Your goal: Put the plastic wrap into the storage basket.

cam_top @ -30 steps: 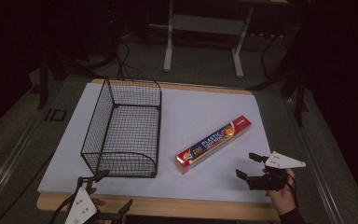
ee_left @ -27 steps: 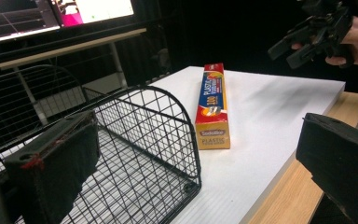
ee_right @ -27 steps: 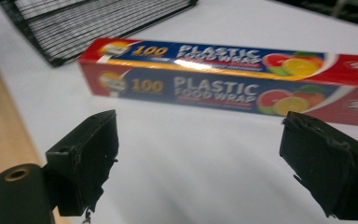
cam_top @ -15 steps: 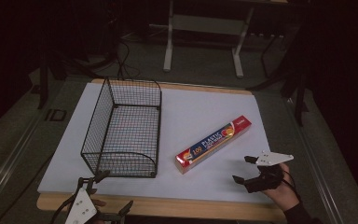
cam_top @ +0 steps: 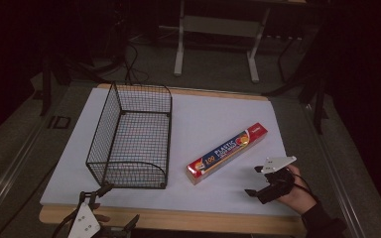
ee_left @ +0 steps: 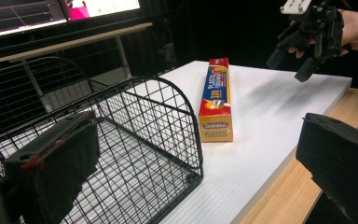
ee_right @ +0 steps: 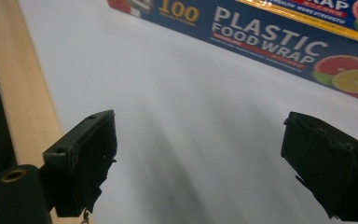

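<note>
**Both grippers open, wrap box lying free on the board**

White board (cam_top: 213, 124) lies on a wooden table (cam_top: 188, 221). Wire basket (cam_top: 131, 139) stands upright on the board's left half, rounded end toward the near edge, nothing inside it. Plastic food wrap box (cam_top: 227, 152) lies flat, right of the basket, apart from it, set diagonally: one end toward the near edge, other end toward the far right corner.

Right gripper (cam_top: 258, 181) hangs over the board's near right corner, held by a hand (cam_top: 297, 194), jaws spread wide, nothing between them. It is near the box's long side, not touching. In the right gripper view the box label fills the top, bare board between the jaws.

Left gripper (cam_top: 116, 206) sits at the table's near left edge, jaws wide apart, empty, pointing at the basket's rounded end, just beside it.
</note>
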